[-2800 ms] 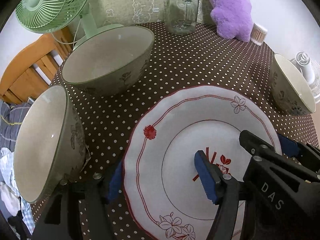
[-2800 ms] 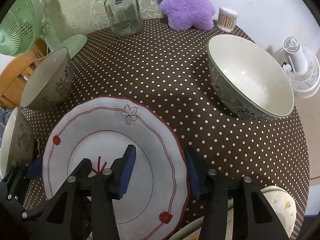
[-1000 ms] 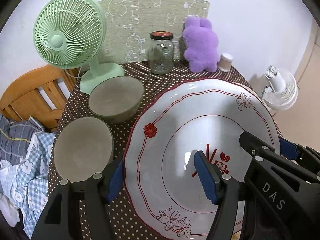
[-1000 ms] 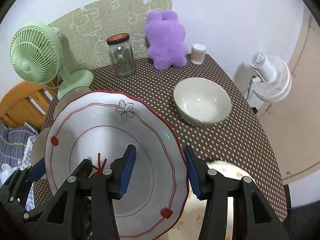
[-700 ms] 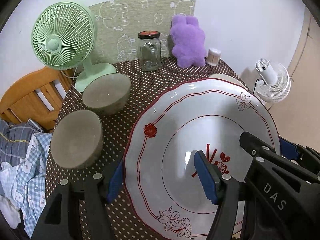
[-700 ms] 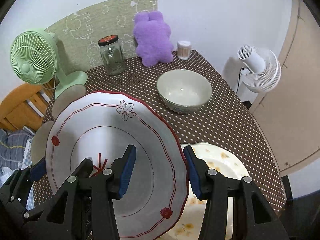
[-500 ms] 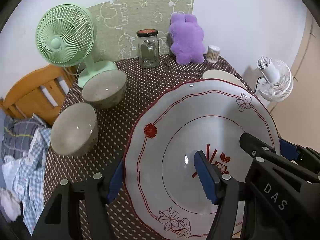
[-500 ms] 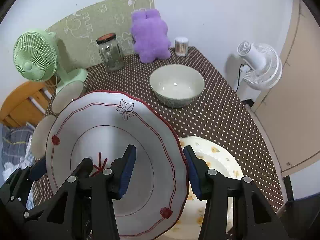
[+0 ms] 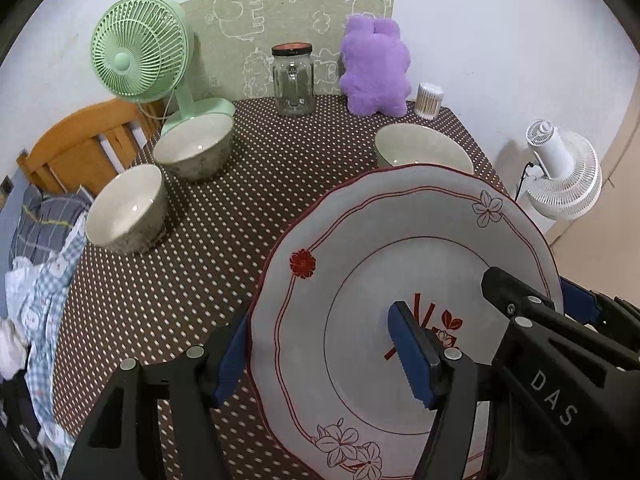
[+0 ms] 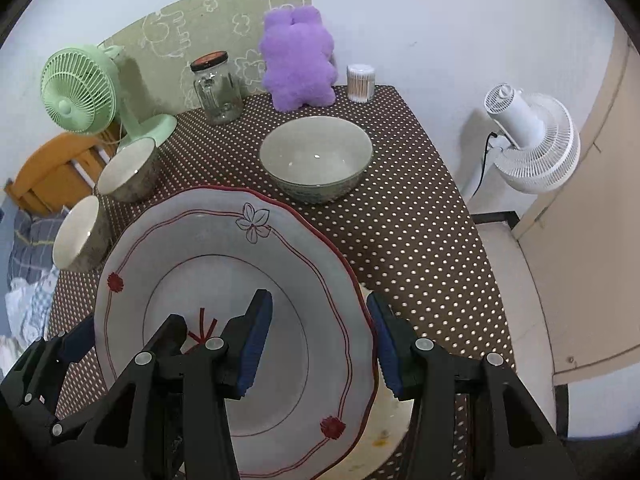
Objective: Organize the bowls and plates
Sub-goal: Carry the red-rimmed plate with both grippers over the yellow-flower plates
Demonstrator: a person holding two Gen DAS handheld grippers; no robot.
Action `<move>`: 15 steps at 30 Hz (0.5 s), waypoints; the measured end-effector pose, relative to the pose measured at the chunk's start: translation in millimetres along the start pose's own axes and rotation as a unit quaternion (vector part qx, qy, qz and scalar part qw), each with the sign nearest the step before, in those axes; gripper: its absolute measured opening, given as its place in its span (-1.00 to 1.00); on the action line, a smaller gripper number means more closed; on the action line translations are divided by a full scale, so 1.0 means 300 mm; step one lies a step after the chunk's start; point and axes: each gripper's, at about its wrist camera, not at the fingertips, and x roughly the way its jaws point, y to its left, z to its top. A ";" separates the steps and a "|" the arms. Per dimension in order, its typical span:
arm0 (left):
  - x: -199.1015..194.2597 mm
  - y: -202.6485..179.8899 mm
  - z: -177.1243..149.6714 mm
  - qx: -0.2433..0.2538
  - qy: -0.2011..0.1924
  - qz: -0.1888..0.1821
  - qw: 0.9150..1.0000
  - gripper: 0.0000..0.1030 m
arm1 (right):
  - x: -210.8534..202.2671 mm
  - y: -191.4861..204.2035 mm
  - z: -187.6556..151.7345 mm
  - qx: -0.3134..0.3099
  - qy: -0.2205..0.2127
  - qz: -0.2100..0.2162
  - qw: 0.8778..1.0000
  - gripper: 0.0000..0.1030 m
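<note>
Both grippers, left (image 9: pixel 320 354) and right (image 10: pixel 320 340), jaws pinching opposite rims of plate (image 10: pixel 208 280), held above table (image 10: pixel 420 220). Keep level; lower evenly onto yellow plate (image 10: pixel 384 436) beneath.

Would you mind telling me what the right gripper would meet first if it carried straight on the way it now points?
Judging roughly, the right gripper, shut on the red-rimmed plate, points toward the lone bowl; the plate's far rim would probably reach it first, though depth is uncertain.
</note>
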 end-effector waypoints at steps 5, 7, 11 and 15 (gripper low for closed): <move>0.015 -0.056 -0.032 -0.004 0.011 0.004 1.000 0.32 | 0.017 -0.067 -0.021 -0.008 0.008 0.006 1.000 0.03; 0.027 -0.079 -0.053 -0.005 0.020 0.006 1.000 0.32 | 0.031 -0.090 -0.029 -0.009 0.014 0.008 1.000 0.03; 0.050 -0.111 -0.088 -0.003 0.038 0.007 0.999 0.32 | 0.060 -0.128 -0.058 -0.009 0.031 0.008 0.999 0.03; 0.071 -0.139 -0.107 0.002 0.051 0.008 0.999 0.32 | 0.086 -0.159 -0.085 -0.004 0.047 0.010 0.999 0.03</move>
